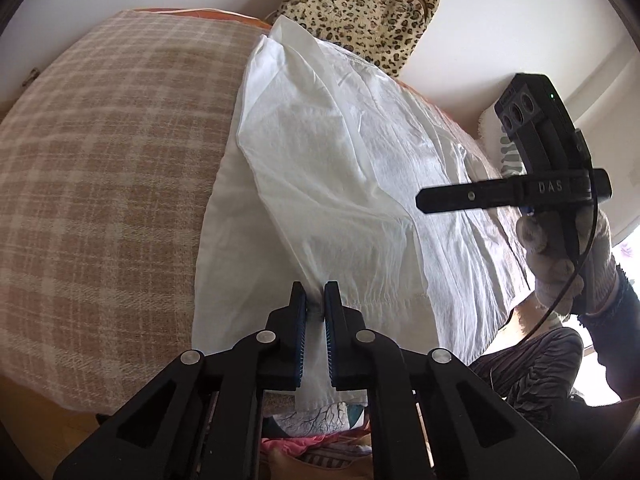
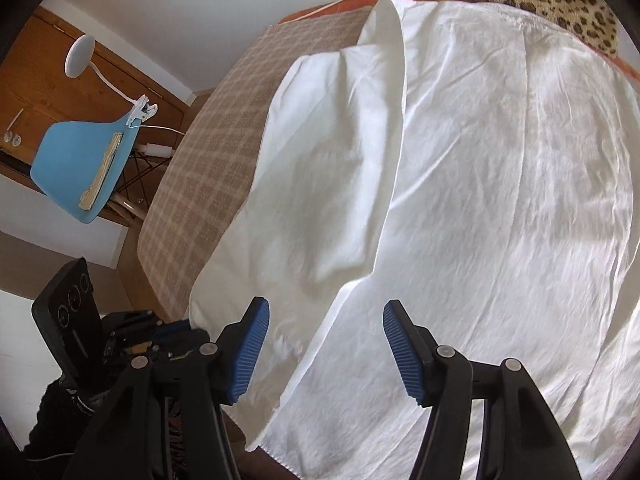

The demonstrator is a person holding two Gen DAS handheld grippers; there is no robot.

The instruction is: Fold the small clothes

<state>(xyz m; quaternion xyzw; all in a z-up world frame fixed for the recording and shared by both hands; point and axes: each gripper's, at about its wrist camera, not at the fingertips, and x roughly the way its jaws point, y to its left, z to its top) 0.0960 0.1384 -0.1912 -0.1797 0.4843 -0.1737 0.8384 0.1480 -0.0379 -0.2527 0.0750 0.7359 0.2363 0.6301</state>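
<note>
a: what does the left wrist camera give?
b: the left gripper (image 1: 315, 302) is clenched on a raised fold of the white garment (image 1: 344, 160), near the cloth's near edge. the garment lies spread over a beige checked cover (image 1: 112, 184), with a leopard-print bag (image 1: 360, 4) behind it by the wall. at the right, a gloved hand (image 1: 568, 256) holds the other gripper's body above the cloth.

a: and the right wrist camera?
b: the right gripper (image 2: 324, 350) hangs over the white garment (image 2: 500, 184) with its jaws released, blue pads (image 2: 250, 354) well apart, nothing pinched between them. a folded flap of the cloth lies over the left part. at the far left stands a blue chair (image 2: 80, 160) with a white clip lamp (image 2: 80, 56) on it.
</note>
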